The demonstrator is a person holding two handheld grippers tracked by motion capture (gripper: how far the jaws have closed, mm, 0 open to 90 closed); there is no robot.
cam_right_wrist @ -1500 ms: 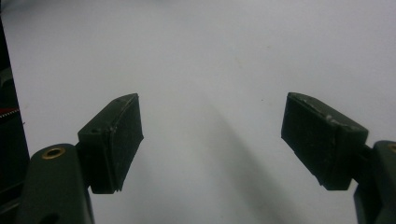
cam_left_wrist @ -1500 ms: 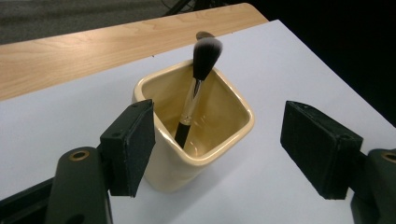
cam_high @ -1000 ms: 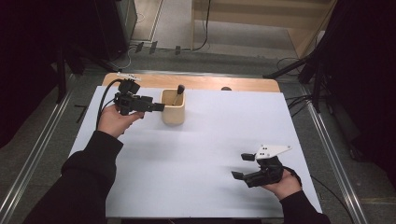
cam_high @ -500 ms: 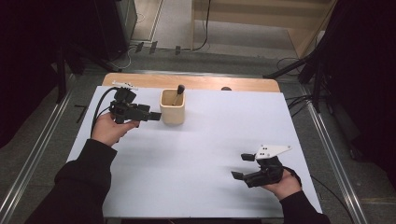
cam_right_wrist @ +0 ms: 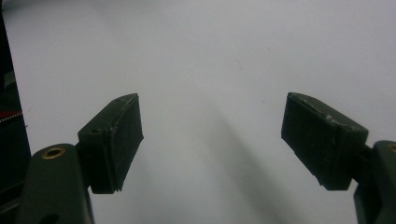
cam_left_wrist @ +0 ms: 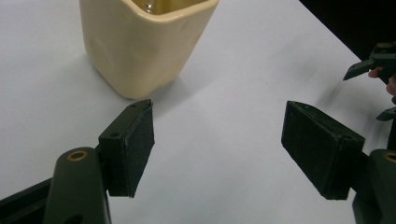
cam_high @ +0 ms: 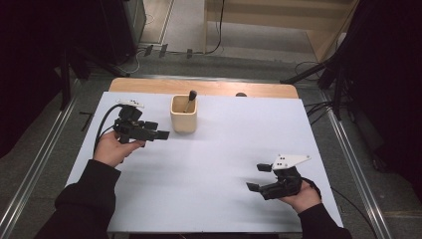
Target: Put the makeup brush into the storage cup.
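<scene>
Cup [cam_high: 183,114], cream and upright with a dark-handled tool [cam_high: 189,100] inside, is set at the counter's [cam_high: 224,164] far side, ungrasped, just beside the wide-open left hand-held gripper [cam_high: 160,135]; the right hand-held gripper [cam_high: 258,177] is held wide and empty.

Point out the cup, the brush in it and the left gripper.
cup [cam_high: 183,121], high view, front wall.
brush [cam_high: 191,94], high view, dark top end.
left gripper [cam_high: 161,134], high view, between its open jaw tips.

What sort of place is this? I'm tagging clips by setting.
Probably a lab or recording studio, not a home: a table under a plain white sheet holding one cream cup, metal floor rails along both sides, loose cables on the grey floor, and dark surroundings.
</scene>
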